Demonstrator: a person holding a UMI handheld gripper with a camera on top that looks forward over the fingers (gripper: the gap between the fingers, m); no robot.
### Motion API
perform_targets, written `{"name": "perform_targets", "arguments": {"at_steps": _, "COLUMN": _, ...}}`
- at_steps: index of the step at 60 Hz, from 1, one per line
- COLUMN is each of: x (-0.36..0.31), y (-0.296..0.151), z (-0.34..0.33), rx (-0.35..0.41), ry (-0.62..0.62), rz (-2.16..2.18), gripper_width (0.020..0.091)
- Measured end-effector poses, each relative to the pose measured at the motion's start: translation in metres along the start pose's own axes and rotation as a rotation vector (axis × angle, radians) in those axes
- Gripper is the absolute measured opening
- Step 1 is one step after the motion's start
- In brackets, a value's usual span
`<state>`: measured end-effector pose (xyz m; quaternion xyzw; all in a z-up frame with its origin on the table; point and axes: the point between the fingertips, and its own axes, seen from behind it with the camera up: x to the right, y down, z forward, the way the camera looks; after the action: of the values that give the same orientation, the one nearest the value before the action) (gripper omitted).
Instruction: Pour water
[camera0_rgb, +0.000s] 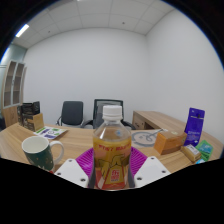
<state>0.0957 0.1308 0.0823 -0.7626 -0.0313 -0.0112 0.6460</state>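
Plastic bottle (111, 150) sits clamped upright between hand-held gripper (111, 166) pads, cap on; mug (38, 152) waits at 9 o'clock on worktop (75, 139) for pouring.

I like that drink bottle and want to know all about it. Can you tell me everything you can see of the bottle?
The bottle is clear plastic with amber liquid inside, a white cap still on, and a yellow and red label. It stands upright between the gripper fingers, whose purple pads press against its sides. The wooden table lies beneath it.
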Motion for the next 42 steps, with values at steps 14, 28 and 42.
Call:
{"name": "perform_targets", "arguments": {"at_steps": 14, "x": 0.002, "y": -0.001, "z": 0.001, "rx": 0.027, "ry": -0.012, "rz": 0.059, "gripper_width": 0.0502}}
{"name": "perform_targets", "arguments": {"at_steps": 28, "x": 0.002, "y": 0.005, "z": -0.017, "rx": -0.056, "ry": -0.043, "rz": 0.078, "gripper_width": 0.0847}}
{"name": "perform_targets", "arguments": {"at_steps": 42, "x": -0.006, "y": 0.000, "z": -0.123, "rx": -0.061, "ry": -0.125, "rz": 0.091, "gripper_width": 0.0839}}
